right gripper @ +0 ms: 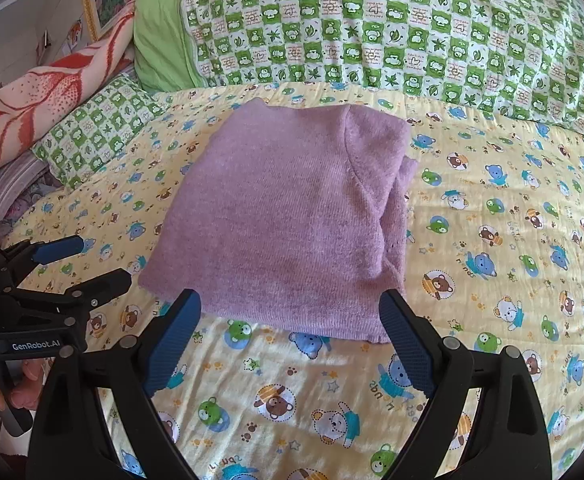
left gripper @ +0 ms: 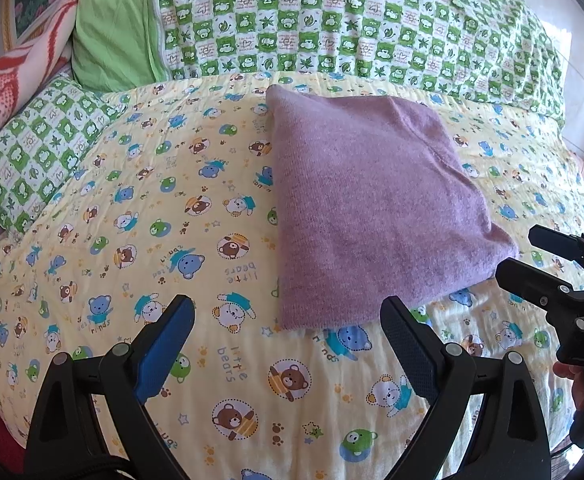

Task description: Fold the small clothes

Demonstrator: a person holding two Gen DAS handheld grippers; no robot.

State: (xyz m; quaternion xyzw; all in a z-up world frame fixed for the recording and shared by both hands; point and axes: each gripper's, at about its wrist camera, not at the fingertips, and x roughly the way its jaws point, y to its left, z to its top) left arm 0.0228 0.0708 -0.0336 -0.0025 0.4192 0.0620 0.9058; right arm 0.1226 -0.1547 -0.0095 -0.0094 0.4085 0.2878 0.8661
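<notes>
Yellow bear-print bedding (right gripper: 491,220) covers the bed, with a green checked quilt (right gripper: 411,32) heaped at its far side. Just ahead of the right gripper (right gripper: 290,336), whose jaws gape empty, lies the folded purple sweater (right gripper: 284,224). To the sweater's left, the left gripper (left gripper: 288,340) hovers spread wide, holding nothing.

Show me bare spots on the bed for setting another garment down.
Open quilt lies left of the purple sweater, up to the checked pillow, and right of it too. The back is crowded by the green checked blanket.
</notes>
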